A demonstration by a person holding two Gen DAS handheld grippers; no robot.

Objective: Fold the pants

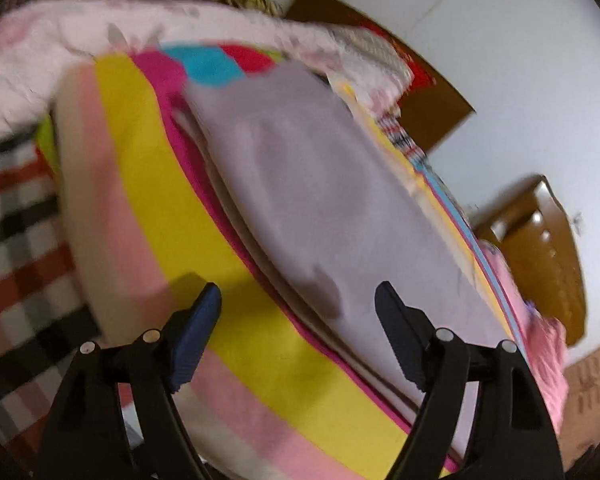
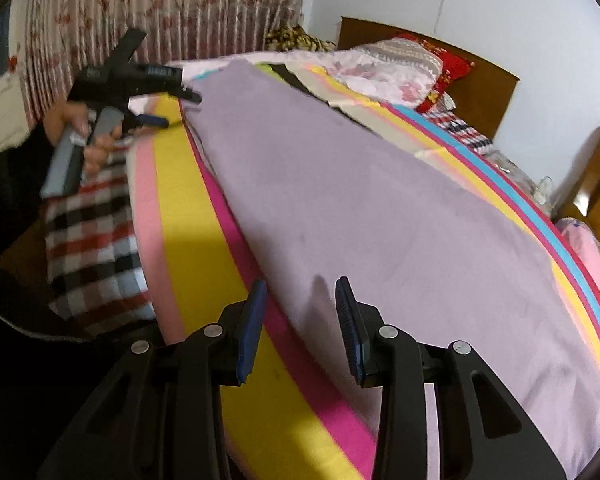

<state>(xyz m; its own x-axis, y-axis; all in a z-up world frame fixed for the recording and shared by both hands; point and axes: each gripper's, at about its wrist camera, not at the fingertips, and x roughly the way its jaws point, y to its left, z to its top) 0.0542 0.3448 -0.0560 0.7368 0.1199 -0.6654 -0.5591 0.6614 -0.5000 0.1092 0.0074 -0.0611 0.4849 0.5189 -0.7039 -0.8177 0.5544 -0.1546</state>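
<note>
Pants [image 2: 360,200]: lilac garment lying flat as one long narrow strip on the striped blanket [image 2: 188,264] of the bed [image 2: 496,80]; it runs from 11 o'clock to 5 o'clock in the right wrist view.
Fold status: stacked layer edges show along the near side in the left wrist view, so the lengthwise fold, leg on leg, appears done.
Remaining work: judged from the full-length strip, the crosswise folds are not yet made.
Left gripper [image 1: 298,312]: jaws wide apart, nothing between them; it hangs over the near edge of the pants at 6 o'clock.
Left gripper, seen from the right wrist: at the far end of the strip, at 10 o'clock, held in a hand [image 2: 74,120].
Right gripper [image 2: 300,312]: jaws partly open, clasping nothing; it hovers above the near edge of the pants at 6 o'clock.
Surroundings: checked cloth [image 2: 92,240] at 8 o'clock, beside the blanket.
</note>
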